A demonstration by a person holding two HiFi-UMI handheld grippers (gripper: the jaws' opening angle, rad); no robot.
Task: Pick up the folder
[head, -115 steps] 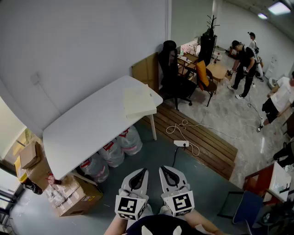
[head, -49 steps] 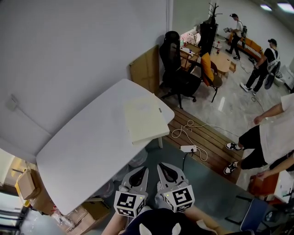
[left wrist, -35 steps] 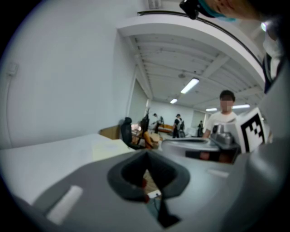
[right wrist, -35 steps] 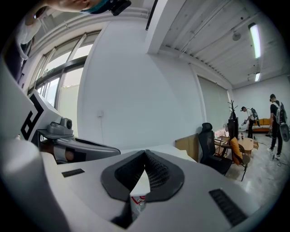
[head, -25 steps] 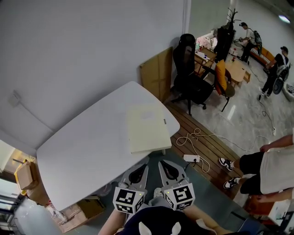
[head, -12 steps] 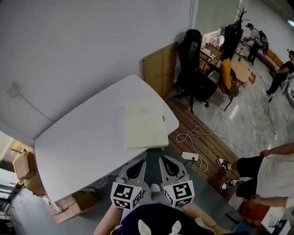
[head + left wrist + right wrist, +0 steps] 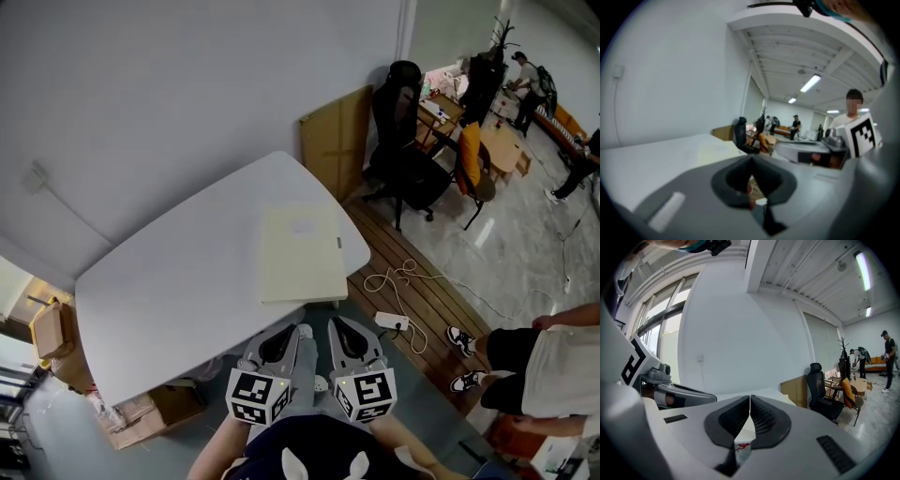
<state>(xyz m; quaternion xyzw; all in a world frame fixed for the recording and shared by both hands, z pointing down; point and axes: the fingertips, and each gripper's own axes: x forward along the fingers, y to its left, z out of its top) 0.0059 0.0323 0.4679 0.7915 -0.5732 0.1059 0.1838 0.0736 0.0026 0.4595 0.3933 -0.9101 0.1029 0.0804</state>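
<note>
1. Since the earliest look, we have walked much closer. Back then the white surface (image 7: 169,291) was far off. Now it fills the middle of the head view, and its near edge is just ahead of us.
2. The folder (image 7: 300,253) has stayed in its spot on the right end of the surface. It is pale yellow and lies flat. Its near edge sits close to the near edge of the surface.
3. Our left hand-held gripper (image 7: 300,331) is clenched tight with nothing in it. Its own view shows the two dark pads pressed together. The folder (image 7: 715,152) lies past them, a bit to the left.
4. Our right hand-held gripper (image 7: 335,324) is clenched tight too, and it is empty. In its own view the pads meet in one thin line.
5. Both hand-held grippers sit side by side, just on the near side of the surface. They do not touch it.
6. The folder lies straight ahead of them, on the far side of their tips.
7. The long side of the folder runs from near to far, tilted a little. So a short edge faces us.
8. We think both hands are about as near to it. The left one lines up with the middle of that short edge. The right one lines up nearer its right corner.
9. We think the jaws must open first, then go forward to that near edge.
10. A person (image 7: 553,366) stands well off to the right, on the floor.
</note>
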